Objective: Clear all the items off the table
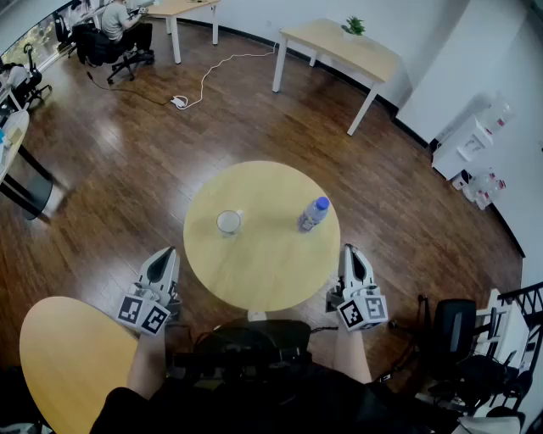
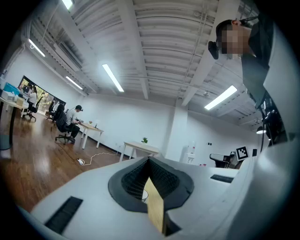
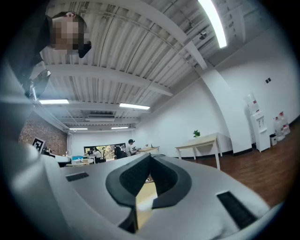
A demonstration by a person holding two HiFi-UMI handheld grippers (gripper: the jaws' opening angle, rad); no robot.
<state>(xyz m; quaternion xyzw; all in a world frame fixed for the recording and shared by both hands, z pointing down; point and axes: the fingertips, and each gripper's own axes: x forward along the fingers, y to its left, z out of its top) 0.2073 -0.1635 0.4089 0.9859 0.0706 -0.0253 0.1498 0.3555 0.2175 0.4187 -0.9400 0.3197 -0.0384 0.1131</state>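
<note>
The jaws of the left gripper [image 1: 165,254] are pressed together, and nothing is grasped between them. The jaws of the right gripper [image 1: 350,253] are likewise clenched on nothing. Both grippers are held low at the near edge of a round light-wood table [image 1: 263,275], the left one just off its left rim and the right one just off its right rim, so that the tabletop lies between and ahead of the two pairs of jaws.

Ahead of the left jaws and a little to their right, a clear drinking glass [image 1: 229,222] is seen on the tabletop. Ahead of the right jaws and slightly to their left, a clear plastic water bottle with a blue cap [image 1: 312,214] is seen, apparently upright. The glass and the bottle stand apart from each other, and neither is touched by a gripper.

Behind the left jaws, a second round light-wood tabletop [image 1: 64,360] is partly in view. Well beyond both pairs of jaws, on the dark wooden floor [image 1: 127,169], a white cable with a power strip [image 1: 180,102] is laid out, and a rectangular light-wood table [image 1: 327,42] carries a small green plant [image 1: 355,26]. Far ahead and to the left of the left jaws, a person [image 1: 114,19] is seated at a desk.
</note>
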